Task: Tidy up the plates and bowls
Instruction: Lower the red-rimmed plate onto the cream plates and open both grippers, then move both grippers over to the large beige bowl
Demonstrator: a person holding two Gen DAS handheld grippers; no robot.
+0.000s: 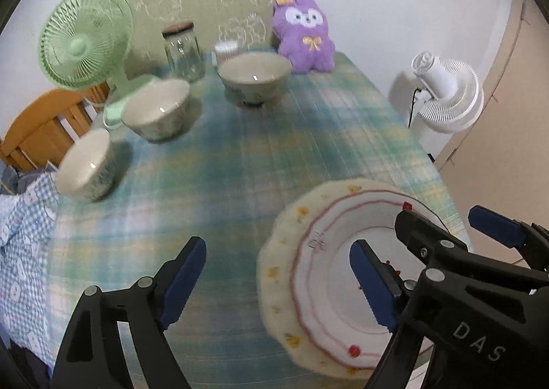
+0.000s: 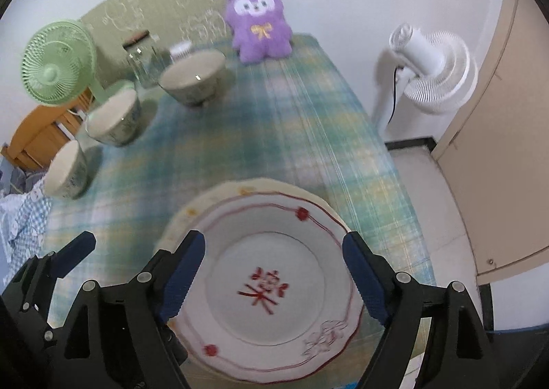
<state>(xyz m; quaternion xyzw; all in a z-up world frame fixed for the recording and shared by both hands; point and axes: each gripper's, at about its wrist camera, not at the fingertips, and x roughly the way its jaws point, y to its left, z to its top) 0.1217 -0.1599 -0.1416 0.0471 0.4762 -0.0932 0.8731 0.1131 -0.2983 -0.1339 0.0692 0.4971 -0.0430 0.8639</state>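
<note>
Room: white walls are enclosing the table; a white fan (image 2: 432, 69) is standing on the floor beside it.
Surface: a green-blue plaid tablecloth (image 1: 260, 135) is covering the table.
Far edge: a green fan (image 1: 85, 38), glass jar (image 1: 182, 52) and purple plush (image 1: 305, 35) are lining up.
Bowls: three bowls (image 1: 158, 107) are sitting along the left.
Plates: a white red-trimmed plate (image 2: 271, 286) is lying on a cream plate (image 1: 274, 272), near edge.
Left gripper (image 1: 278, 282): jaws are gaping, holding nothing.
Right gripper (image 2: 274, 279): jaws are gaping above the plates, gripping nothing.
</note>
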